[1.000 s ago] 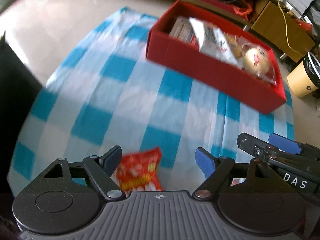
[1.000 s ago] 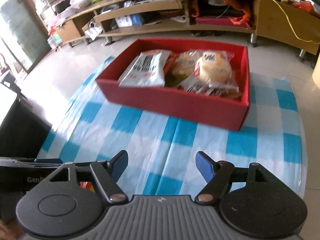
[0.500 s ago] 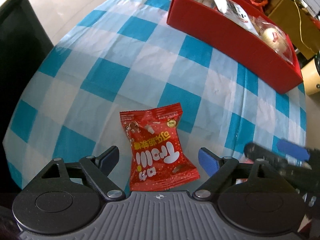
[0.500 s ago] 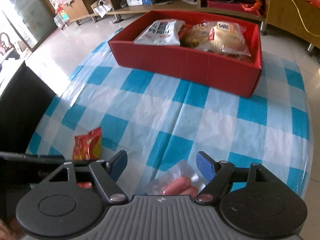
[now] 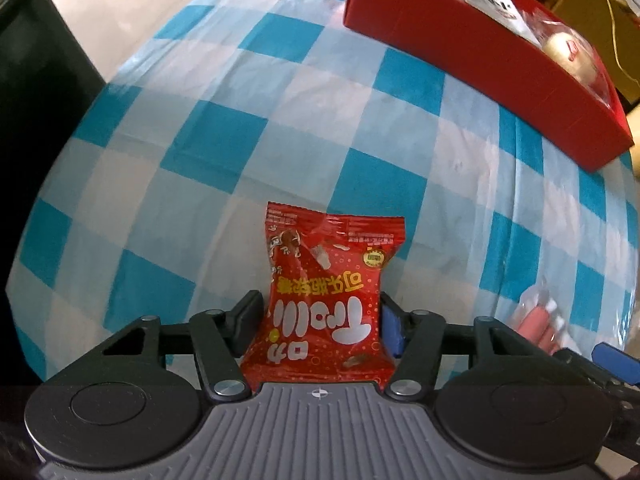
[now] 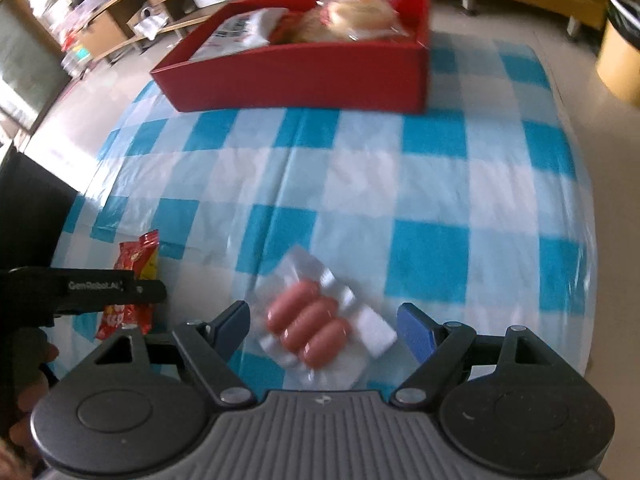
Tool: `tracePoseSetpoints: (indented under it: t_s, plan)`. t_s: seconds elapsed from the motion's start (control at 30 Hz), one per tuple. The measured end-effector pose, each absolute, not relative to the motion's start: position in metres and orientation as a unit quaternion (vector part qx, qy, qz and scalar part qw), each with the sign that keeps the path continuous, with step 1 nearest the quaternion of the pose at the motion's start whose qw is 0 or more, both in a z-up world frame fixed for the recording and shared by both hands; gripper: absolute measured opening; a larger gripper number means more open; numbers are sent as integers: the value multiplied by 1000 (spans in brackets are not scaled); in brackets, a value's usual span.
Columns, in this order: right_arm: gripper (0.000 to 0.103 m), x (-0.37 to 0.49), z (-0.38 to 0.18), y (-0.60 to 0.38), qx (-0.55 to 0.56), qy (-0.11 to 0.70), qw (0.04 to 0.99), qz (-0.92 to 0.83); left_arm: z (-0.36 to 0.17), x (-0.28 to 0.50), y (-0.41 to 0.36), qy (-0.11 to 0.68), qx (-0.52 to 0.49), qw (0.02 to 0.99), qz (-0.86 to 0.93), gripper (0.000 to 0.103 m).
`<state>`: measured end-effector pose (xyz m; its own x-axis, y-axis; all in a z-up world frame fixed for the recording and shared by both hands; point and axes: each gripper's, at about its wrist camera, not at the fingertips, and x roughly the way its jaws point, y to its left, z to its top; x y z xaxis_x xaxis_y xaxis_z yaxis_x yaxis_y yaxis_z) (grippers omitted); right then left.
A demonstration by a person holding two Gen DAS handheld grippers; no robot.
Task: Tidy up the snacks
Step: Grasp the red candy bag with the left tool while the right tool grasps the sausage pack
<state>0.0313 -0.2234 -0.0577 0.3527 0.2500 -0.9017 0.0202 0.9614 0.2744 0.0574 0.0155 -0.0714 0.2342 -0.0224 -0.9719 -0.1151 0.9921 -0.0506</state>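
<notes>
A red candy packet [image 5: 324, 296] lies on the blue-and-white checked cloth [image 5: 224, 132]. My left gripper [image 5: 320, 324] points down over it, its jaws closing, and both pads touch the packet's sides. In the right wrist view a clear pack of three pink sausages [image 6: 316, 328] lies between the fingers of my right gripper [image 6: 324, 322], which stands open with gaps on both sides. The red packet [image 6: 136, 256] shows at the left there, behind a dark finger of the left gripper. The red box [image 6: 304, 80] stands at the far side and holds several wrapped snacks.
A black object [image 6: 28, 208] borders the table's left edge. A yellow bin [image 6: 620, 56] stands on the floor at the right. Low wooden shelves [image 6: 120, 20] run behind the table. The sausage pack [image 5: 540, 320] lies near the cloth's right edge.
The left gripper came down over the red packet and its fingers closed in onto it. The right gripper moved over the sausage pack, which now lies between its open fingers.
</notes>
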Motion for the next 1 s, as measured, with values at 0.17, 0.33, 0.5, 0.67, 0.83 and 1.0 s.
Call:
tracePoseSetpoints:
  t_s: [0.17, 0.33, 0.5, 0.67, 0.83, 1.0]
  plan:
    - [79, 25, -58, -220, 111, 564, 814, 86, -69, 55, 20, 619, -61, 783, 15, 60]
    - [81, 35, -65, -212, 101, 573, 806, 108, -69, 57, 23, 623, -66, 780, 2, 59]
    - [83, 37, -59, -211, 103, 559, 813, 125, -68, 58, 27, 625, -66, 778, -7, 59]
    - [86, 46, -65, -202, 62, 573, 804, 145, -67, 57, 26, 625, -57, 778, -11, 60]
    - [86, 47, -78, -196, 45, 594, 790, 145, -69, 60, 27, 626, -60, 777, -14, 61]
    - [101, 45, -86, -185, 20, 590, 790, 164, -70, 61, 24, 628, -55, 776, -16, 62]
